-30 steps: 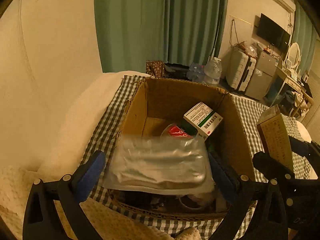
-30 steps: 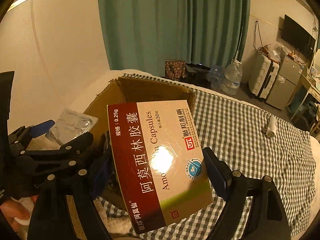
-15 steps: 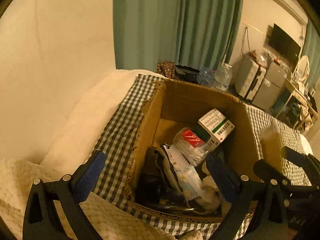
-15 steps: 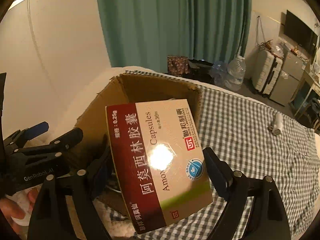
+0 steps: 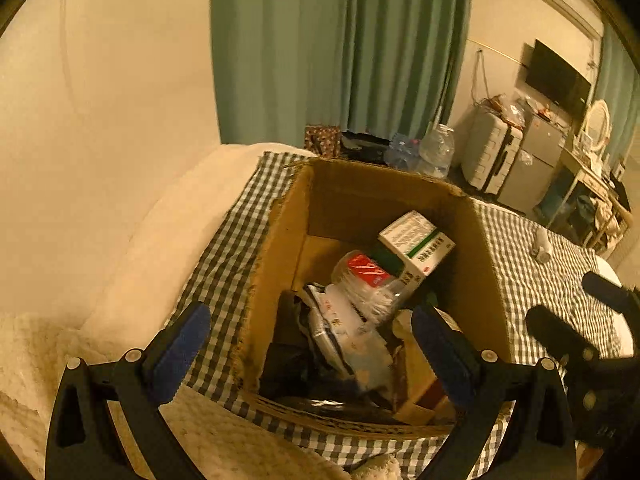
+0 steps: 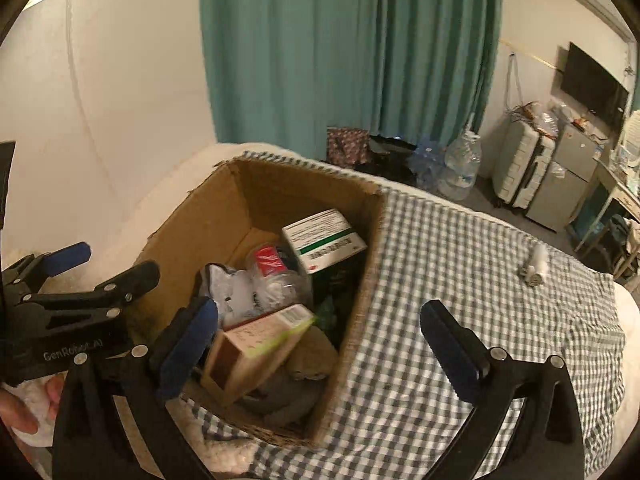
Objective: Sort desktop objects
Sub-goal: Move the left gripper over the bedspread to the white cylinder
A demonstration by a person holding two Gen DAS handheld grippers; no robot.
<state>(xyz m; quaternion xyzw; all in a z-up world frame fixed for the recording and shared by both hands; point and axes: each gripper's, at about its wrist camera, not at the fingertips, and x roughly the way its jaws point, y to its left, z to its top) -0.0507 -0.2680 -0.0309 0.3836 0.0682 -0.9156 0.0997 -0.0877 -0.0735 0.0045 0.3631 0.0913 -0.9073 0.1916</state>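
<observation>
Your right gripper [image 6: 320, 340] is empty, and its jaws are opening wide with nothing between them. The brown and cream medicine box [image 6: 256, 344] lies down in the cardboard box [image 6: 188, 232], just below and to the left of that gripper, close to its left finger. Your left gripper [image 5: 310, 344] is spread wide too and holds nothing. It hangs over the near edge of the same cardboard box.

I think the next thing to sort is the small white tube [image 6: 534, 266]. It lies on the checked cloth [image 6: 460, 280] on the bed, ahead of your right gripper and off to its right, well apart from it. Its long side runs mostly away from you, tipped a little to the right.

Your right gripper is the nearer one, with only bare cloth between it and the tube. Your left gripper has the cardboard box and the right gripper in its way. So I would reach with the right one, and put one finger on each long side of the tube.
</observation>
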